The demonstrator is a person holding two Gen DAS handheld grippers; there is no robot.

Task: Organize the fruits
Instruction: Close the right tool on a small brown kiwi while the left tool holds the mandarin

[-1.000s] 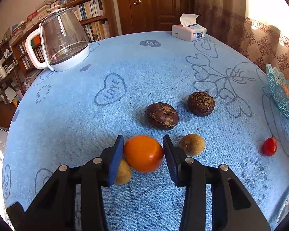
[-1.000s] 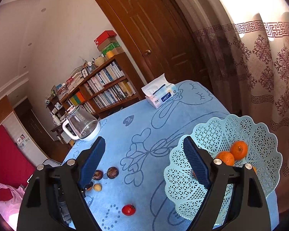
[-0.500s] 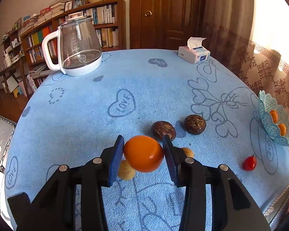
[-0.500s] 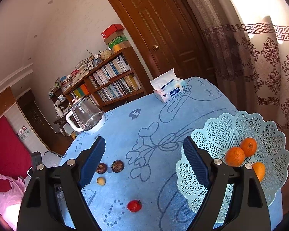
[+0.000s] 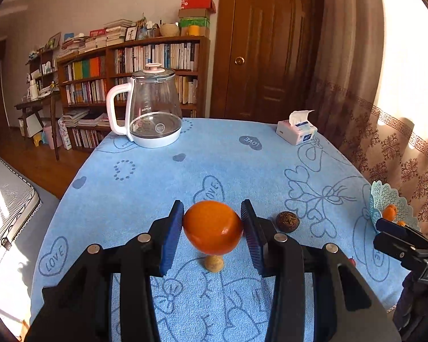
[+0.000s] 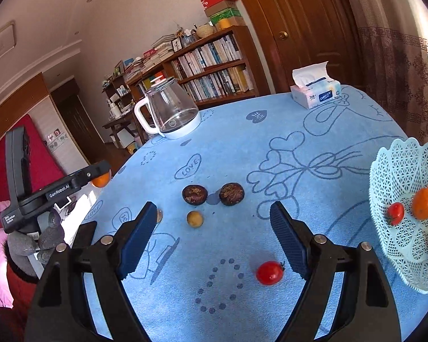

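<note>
A smooth, glossy orange (image 5: 212, 227) is clamped between the ribbed blue pads of the left gripper (image 5: 213, 229), lifted at frame centre above the fuzzy blue cloth (image 5: 228, 165). The right gripper (image 6: 211, 239), angled downward, has just been narrowing yet is held wide on nothing, with a shiny tomato (image 6: 269, 272) low between its jaws. The lacy basket (image 6: 399, 228) is cut off at right.

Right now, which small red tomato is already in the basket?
The small red tomato beside the oranges in the pale blue lattice basket; the other red tomato lies on the tablecloth.
</note>
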